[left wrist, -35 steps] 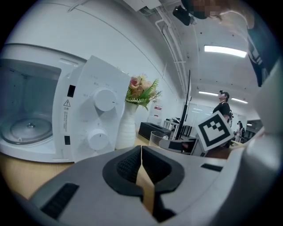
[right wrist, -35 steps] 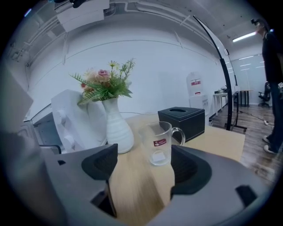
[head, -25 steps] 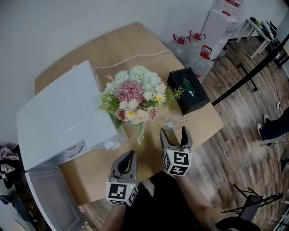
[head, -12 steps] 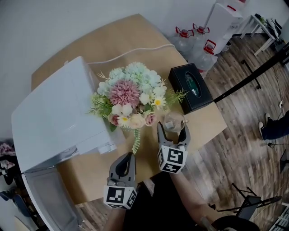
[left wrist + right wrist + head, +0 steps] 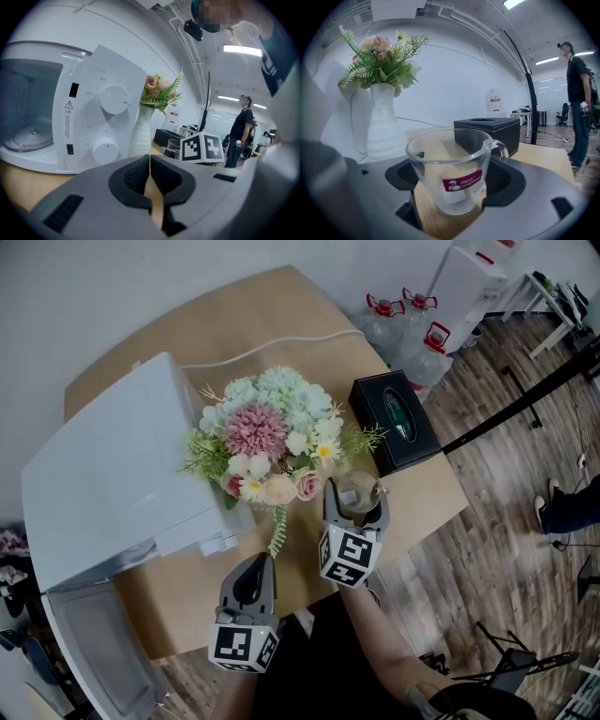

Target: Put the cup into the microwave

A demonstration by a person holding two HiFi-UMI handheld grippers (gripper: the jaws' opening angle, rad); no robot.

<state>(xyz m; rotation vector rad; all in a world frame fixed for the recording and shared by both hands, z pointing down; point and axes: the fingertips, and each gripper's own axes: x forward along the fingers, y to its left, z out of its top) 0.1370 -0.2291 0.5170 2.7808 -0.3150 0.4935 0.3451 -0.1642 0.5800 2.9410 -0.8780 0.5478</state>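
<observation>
A clear glass cup with a handle and a red label stands upright on the wooden table, beside the flower vase. My right gripper is open, with one jaw on each side of the cup. In the right gripper view the cup fills the gap of the right gripper, and its pads stand a little off the glass. My left gripper is shut and empty near the table's front edge. The white microwave sits at the left, its door swung open. In the left gripper view the left gripper faces the microwave.
A white vase of flowers stands between the microwave and the cup. A black tissue box lies just behind the cup. A white cable runs across the table's back. Water jugs stand on the floor. A person stands far right.
My right gripper has moved forward, so its jaws now stand on either side of the cup. The left gripper has drifted slightly lower and stays shut.
</observation>
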